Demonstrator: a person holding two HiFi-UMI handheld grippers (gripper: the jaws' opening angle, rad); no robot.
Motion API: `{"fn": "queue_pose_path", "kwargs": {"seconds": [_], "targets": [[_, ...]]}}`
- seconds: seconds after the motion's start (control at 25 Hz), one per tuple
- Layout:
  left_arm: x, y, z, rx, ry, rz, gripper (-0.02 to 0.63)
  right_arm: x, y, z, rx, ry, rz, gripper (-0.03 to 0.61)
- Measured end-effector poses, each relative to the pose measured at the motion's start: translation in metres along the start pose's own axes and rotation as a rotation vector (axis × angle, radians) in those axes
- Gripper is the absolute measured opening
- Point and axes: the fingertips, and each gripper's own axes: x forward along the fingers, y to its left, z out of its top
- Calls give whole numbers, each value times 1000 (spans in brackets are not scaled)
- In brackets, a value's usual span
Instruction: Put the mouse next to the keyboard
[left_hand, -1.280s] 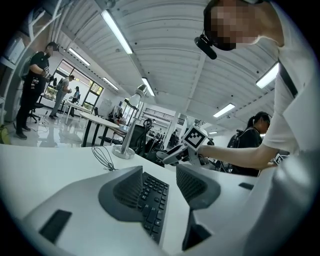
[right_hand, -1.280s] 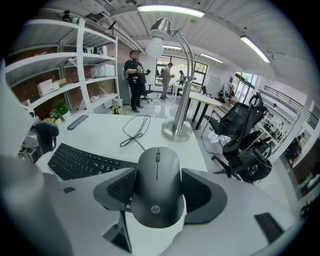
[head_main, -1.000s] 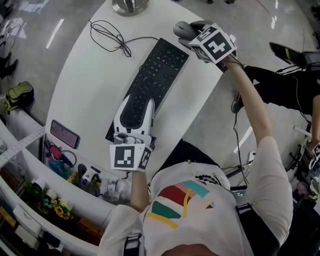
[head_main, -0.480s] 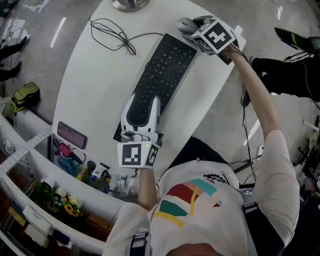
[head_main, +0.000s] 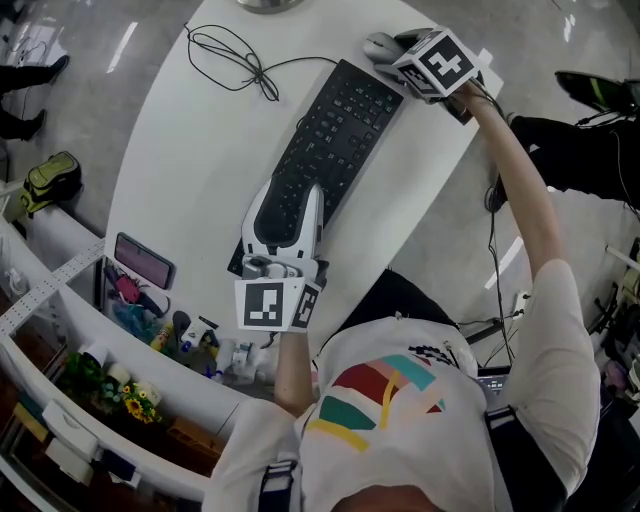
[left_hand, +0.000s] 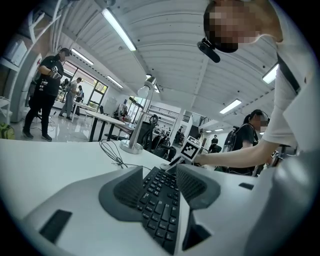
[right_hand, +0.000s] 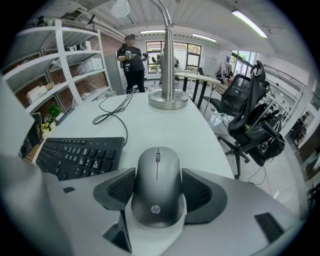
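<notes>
Barely shifted, right gripper (right_hand: 158, 184) grips mouse (right_hand: 157, 167) beside keyboard (right_hand: 80, 155), cable (right_hand: 113, 112) coiled beyond.

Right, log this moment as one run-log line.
right gripper: shut on mouse | mouse: beside keyboard far end | left gripper: open over keyboard

The grey mouse (right_hand: 157, 190), logo at its rear, scroll wheel forward, sits clamped between the right gripper's (head_main: 390, 48) jaws near the white tabletop's (head_main: 190, 150) far right edge. It is just beside the far end of the black keyboard (head_main: 335, 135), which lies diagonally.
</notes>
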Motion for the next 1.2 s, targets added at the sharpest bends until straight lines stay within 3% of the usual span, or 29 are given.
{"fn": "queue_pose_path", "kwargs": {"seconds": [0.48, 0.68, 0.8, 1.0, 1.2], "targets": [[-6, -1, 5, 8, -14, 13, 249, 1, 4, 5, 14, -42, 52, 299], [-9, -7, 7, 9, -22, 7, 250, -3, -3, 7, -9, -43, -6, 299], [-14, -10, 13, 17, -33, 6, 250, -17, -5, 21, 18, -116, -52, 299], [-27, -19, 33, 42, -70, 1, 250, -67, 22, 46, 57, -249, -28, 299], [-47, -32, 55, 77, -124, -7, 250, -140, 60, 75, 126, -452, -29, 299]]}}
